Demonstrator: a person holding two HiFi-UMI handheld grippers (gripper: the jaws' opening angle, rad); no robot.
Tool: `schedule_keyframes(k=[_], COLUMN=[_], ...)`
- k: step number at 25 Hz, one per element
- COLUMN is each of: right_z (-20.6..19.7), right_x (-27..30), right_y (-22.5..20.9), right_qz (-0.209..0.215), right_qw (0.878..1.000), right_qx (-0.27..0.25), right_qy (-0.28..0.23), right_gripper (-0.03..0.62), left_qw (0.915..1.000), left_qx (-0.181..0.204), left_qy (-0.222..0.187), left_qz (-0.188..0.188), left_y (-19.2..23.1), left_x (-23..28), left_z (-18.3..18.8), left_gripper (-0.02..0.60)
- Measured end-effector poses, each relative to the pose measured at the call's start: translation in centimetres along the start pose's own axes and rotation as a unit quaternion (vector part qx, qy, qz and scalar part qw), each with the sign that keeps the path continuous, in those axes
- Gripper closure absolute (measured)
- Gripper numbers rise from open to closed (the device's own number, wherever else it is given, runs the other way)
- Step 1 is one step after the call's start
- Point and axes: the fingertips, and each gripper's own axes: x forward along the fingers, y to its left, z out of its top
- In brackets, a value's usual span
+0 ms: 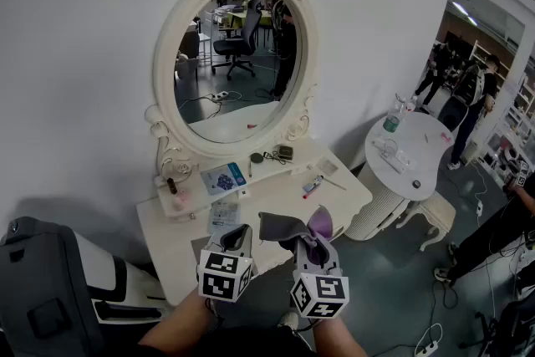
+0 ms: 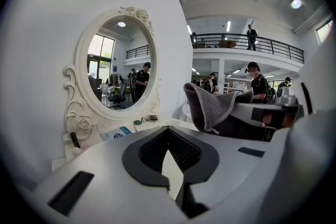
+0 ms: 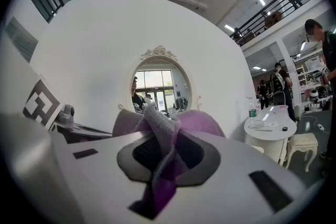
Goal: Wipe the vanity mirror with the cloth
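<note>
Your right gripper [image 1: 308,234] is clamped tight on the bunched cloth [image 1: 288,227], just off the counter's [image 1: 343,195] front edge and well short of the mirror [image 1: 236,63]. Your left gripper [image 1: 236,237] is closed on nothing. As you reach in, the loose flap could sweep the clutter [image 1: 284,153] along the back edge. A bare jaw could also knock the glass.

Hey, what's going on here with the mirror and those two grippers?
A person stands at a white vanity table with a tool in each hand. The right hand-held gripper is clamped on a grey and purple cloth. The left hand-held gripper is shut and empty. Both hover short of the oval mirror, so wiping has not begun.
</note>
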Motion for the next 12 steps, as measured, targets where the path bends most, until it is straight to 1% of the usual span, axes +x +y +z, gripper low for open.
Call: schedule_keyframes(k=[12], right_z=[-1.4], right_x=[-1.8], right_y=[2.7], right_qz=[-0.001], right_qw=[1.0], right_qx=[0.0], right_qy=[0.004], right_gripper=[0.545], left_qw=[0.9999], left_qx=[0.002], left_qy=[0.011], left_qz=[-0.004], left_y=[0.5], left_x=[-2.7], left_z=[-2.2], left_gripper=[0.582])
